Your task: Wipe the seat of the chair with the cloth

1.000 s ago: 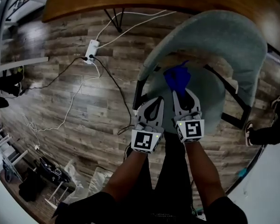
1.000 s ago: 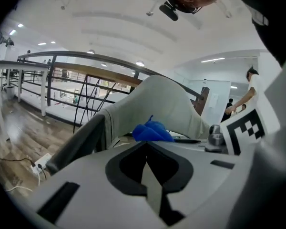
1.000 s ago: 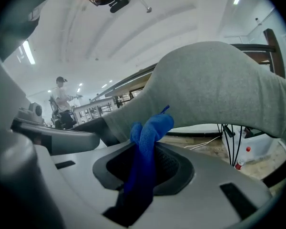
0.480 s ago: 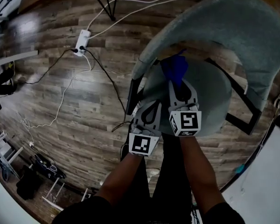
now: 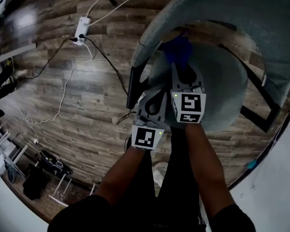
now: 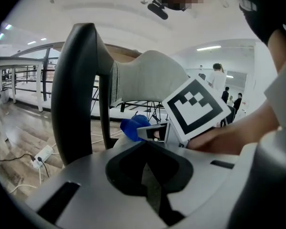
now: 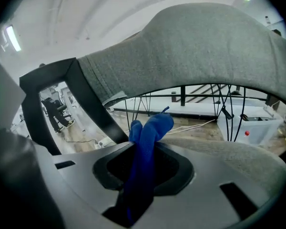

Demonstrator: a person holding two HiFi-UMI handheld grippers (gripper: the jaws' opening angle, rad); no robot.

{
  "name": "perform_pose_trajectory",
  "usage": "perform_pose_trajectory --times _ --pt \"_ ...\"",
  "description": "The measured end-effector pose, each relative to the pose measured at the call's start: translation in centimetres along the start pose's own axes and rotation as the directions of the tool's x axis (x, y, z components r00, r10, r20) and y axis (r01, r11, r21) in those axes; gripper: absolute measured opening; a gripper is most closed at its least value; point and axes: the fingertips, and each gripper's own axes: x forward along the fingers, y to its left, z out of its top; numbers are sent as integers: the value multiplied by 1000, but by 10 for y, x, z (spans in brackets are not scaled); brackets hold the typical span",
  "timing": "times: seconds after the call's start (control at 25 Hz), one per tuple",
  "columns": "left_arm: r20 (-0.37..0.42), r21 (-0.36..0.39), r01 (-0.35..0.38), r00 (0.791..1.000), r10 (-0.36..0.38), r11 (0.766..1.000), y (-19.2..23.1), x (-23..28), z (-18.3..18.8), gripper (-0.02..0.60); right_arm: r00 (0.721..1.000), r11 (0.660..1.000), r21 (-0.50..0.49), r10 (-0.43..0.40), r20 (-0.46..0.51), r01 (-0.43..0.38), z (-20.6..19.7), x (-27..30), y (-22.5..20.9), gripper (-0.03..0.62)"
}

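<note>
head view: the right gripper (image 5: 182, 70) sits at centre frame over the left part of the chair's grey seat (image 5: 222, 88). the blue cloth (image 5: 179, 50) sticks out ahead of it, up-frame toward the curved backrest (image 5: 232, 8). the left gripper (image 5: 155, 100) lies just beside it, lower and to the left, at the seat's edge by the black frame (image 5: 132, 88).

left gripper view: its jaws are pressed together with nothing between them. the cloth (image 6: 132, 128) and the right gripper's marker cube (image 6: 198, 109) show just ahead at centre-right, the frame post on the left.

right gripper view: the jaws pinch the cloth (image 7: 148, 137), which runs up from between them as a narrow upright bunch, its long axis in line with the jaws. seat fabric (image 7: 229, 151) lies at lower right under the backrest (image 7: 205, 46).

the unwiped bulk of the seat looks to lie frame-right of the cloth, so the right hand is the one to sweep. whether the cloth touches the seat, i cannot tell.
</note>
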Motion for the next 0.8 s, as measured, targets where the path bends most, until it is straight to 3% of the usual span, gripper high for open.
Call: perform_pose_trajectory --times 0.4,0.52,0.8 --pt "-5 8 32 999 -32 999 -10 10 3 2 1000 1000 9 -27 -9 27 0 0 -16 91" --pt "-6 75 64 998 -63 995 -19 13 5 2 998 998 14 -62 -21 62 -2 -3 -25 91" --pt "-9 43 69 998 -68 997 -22 16 8 2 984 984 30 -175 -21 175 -7 -16 -59 91"
